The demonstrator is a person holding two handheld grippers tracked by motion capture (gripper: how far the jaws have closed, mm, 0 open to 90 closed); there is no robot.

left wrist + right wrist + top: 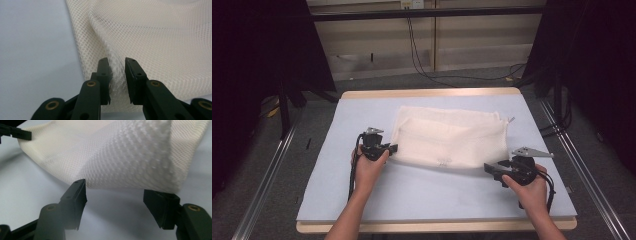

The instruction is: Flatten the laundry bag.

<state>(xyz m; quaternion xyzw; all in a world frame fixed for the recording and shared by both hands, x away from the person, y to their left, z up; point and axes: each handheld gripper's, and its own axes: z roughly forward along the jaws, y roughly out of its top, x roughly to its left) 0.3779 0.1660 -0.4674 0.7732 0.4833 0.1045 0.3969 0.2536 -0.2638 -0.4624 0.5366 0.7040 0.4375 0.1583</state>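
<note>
Cream mesh cloth [449, 137], folded rectangle, fine honeycomb weave, lies mid pale blue surface [427, 192]. Left gripper [392, 148] clenched on cloth's near-left corner, mesh bunched between jaws. Right gripper [494, 169] released, jaws spread wide just off cloth's near-right corner, edge lifted slightly there.

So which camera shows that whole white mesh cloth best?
The high view: the entire mesh cloth lies spread on the table. The left gripper view and the right gripper view show close-up weave near an edge.
</note>
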